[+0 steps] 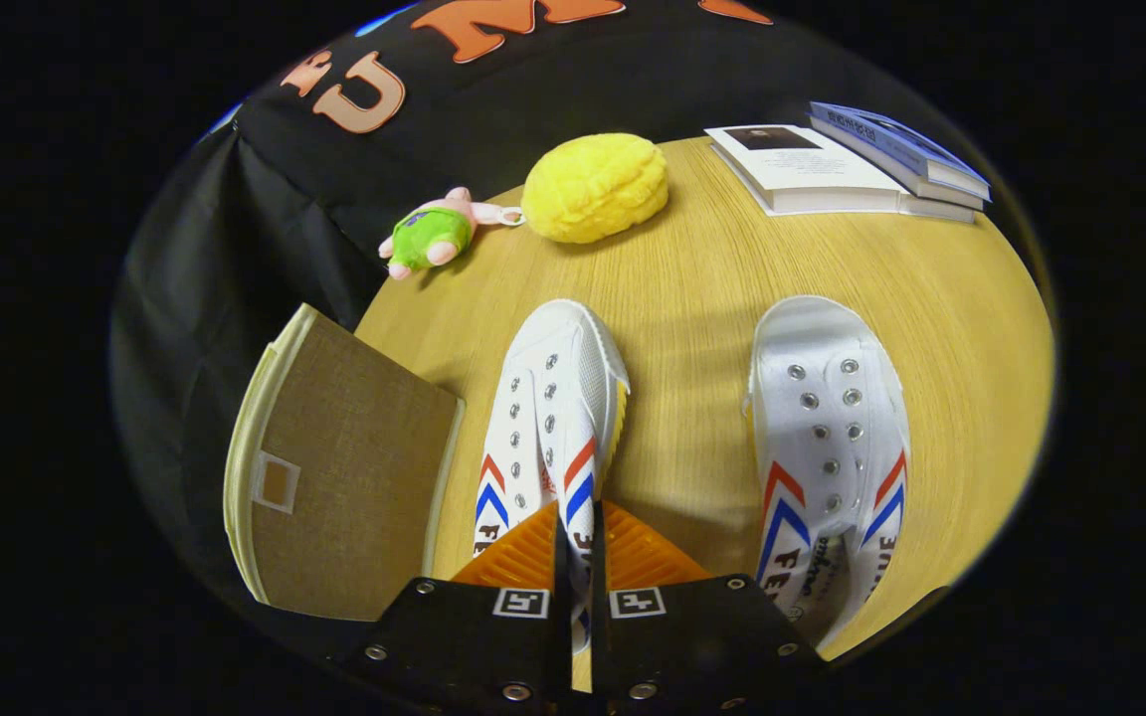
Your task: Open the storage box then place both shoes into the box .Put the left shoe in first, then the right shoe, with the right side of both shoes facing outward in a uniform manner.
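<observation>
My gripper (578, 519) is shut on the left shoe (555, 393), a white canvas sneaker with red and blue chevrons; both fingers pinch its side wall near the heel. This shoe points away from me and leans over to one side above the wooden table (692, 278). The right shoe (827, 428), of the same kind, lies flat on the table to the right of the fingers, toe pointing away. The storage box (344, 467), brown fabric with a cream rim and a small label window, stands left of the fingers at the table's edge. I cannot tell if it is open.
Beyond the shoes lie a yellow plush cushion (595, 187) and a small green and pink plush toy (431, 234). Two books (832, 164) are stacked at the far right of the table. Black cloth hangs behind and to the left.
</observation>
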Action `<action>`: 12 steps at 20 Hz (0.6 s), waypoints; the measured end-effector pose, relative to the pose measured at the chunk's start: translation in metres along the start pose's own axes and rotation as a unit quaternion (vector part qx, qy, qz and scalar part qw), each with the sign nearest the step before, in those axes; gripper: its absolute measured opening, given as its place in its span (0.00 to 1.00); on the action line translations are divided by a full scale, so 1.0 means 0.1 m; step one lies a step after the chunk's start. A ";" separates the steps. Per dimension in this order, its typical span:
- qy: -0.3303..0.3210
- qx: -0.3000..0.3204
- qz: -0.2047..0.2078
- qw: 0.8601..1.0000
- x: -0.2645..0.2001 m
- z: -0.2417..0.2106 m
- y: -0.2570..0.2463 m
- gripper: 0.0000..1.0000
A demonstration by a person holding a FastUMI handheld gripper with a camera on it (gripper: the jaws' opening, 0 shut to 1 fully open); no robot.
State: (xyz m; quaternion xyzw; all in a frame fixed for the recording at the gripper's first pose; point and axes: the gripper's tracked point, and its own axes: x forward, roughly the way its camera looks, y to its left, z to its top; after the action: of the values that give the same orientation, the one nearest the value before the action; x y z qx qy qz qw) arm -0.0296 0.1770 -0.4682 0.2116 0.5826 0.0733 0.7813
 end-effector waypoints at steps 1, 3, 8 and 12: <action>-0.007 -0.001 0.006 1.000 -0.06 0.06 0.07 0.08; -0.026 -0.002 0.020 0.999 -0.20 0.17 0.28 0.08; -0.070 -0.016 0.073 0.995 -0.68 0.44 0.95 0.08; -0.094 -0.038 0.104 0.989 -0.90 0.54 1.49 0.08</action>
State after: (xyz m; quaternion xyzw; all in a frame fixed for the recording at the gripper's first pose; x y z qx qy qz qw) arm 0.0129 0.2649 -0.3143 0.2472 0.4785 0.1560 0.8280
